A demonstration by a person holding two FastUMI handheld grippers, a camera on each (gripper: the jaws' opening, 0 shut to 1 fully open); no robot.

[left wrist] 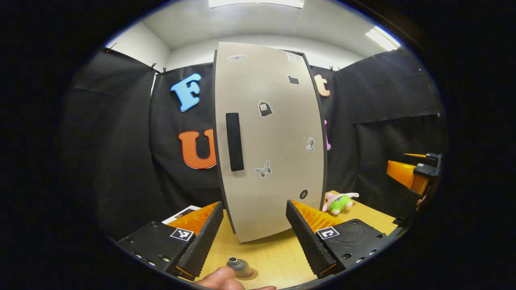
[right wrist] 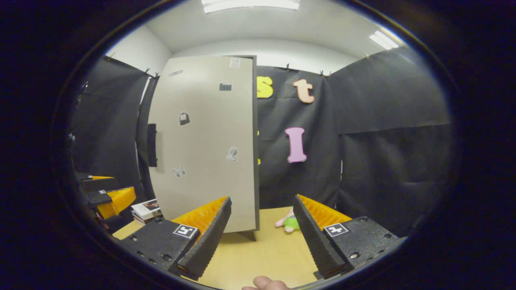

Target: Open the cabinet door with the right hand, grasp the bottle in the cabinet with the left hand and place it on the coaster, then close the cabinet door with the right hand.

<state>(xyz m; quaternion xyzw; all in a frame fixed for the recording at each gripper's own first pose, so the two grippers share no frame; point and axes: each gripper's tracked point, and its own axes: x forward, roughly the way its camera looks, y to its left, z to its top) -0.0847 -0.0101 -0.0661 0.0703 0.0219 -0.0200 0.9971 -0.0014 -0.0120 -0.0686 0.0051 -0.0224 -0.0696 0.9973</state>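
Observation:
The cabinet (left wrist: 274, 133) stands on the table, its beige door flat across the front, with a black handle (left wrist: 234, 141) on the door's left side. In the left gripper view, my left gripper (left wrist: 254, 205) is open in front of the door with nothing between its fingers. Low in that view, a small grey bottle (left wrist: 238, 264) stands on a round brown coaster (left wrist: 250, 275), with a fingertip (left wrist: 219, 280) beside it. My right gripper (right wrist: 262, 198) is open too, facing the cabinet door (right wrist: 205, 141) near its right edge; the handle (right wrist: 152, 145) lies far to its left.
A pink and green plush toy (left wrist: 338, 202) lies on the wooden table (left wrist: 274, 257) to the right of the cabinet. A stack of books (right wrist: 146, 209) sits at its left. The right gripper (left wrist: 419, 173) shows at the far right of the left gripper view.

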